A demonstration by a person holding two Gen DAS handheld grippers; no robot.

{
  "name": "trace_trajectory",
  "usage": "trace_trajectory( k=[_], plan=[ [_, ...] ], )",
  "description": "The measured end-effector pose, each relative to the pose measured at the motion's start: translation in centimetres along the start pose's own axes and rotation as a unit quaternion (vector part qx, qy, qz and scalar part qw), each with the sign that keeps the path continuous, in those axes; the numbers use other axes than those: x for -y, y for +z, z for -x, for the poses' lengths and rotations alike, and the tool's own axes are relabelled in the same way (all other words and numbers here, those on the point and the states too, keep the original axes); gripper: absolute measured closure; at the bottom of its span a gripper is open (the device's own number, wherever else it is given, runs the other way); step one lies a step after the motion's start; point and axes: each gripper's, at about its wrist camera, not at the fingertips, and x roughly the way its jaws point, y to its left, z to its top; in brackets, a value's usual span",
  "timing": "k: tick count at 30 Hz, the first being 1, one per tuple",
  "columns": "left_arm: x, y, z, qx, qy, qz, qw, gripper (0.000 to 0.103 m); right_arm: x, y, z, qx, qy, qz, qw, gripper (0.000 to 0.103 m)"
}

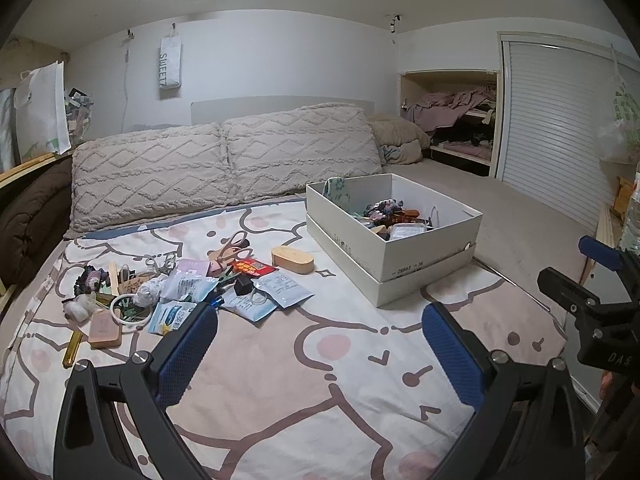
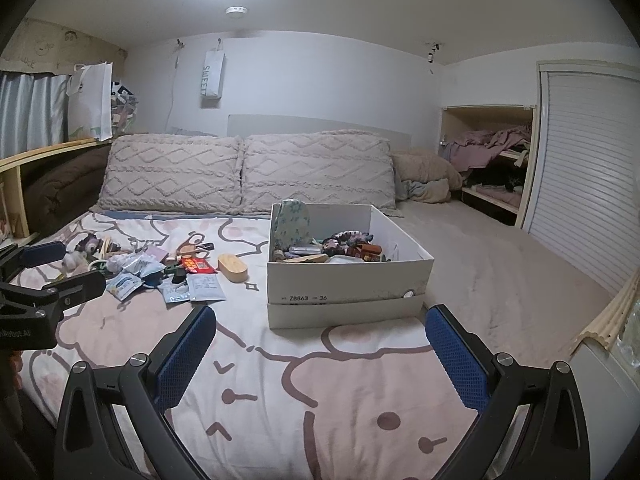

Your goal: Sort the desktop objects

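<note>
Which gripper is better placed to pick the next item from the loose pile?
Probably left. The left gripper hangs open with its left fingertip right at the pile. The right gripper, also open and empty, faces the white box, with the pile off to its left.

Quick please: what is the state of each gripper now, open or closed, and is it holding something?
Left gripper: open, fingers wide apart, holding nothing.
Right gripper: open, fingers wide apart, holding nothing.
</note>
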Motion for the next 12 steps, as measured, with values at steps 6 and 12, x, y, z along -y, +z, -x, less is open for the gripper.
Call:
trace_trajectory(
  k=[6, 12],
  plan=[
    [0.13, -0.16, 0.10, -0.003, -0.004, 0.005, 1.0000, 0.000, 0.03, -0.02, -0.01, 0.000, -0.001, 0.000, 1.000, 0.000],
    [0.00, -0.12, -0.05, -0.004, -0.002, 0.007, 1.0000, 0.000, -0.03, 0.05, -0.07, -0.002, 0.001, 0.003, 1.000, 0.000]
  ],
)
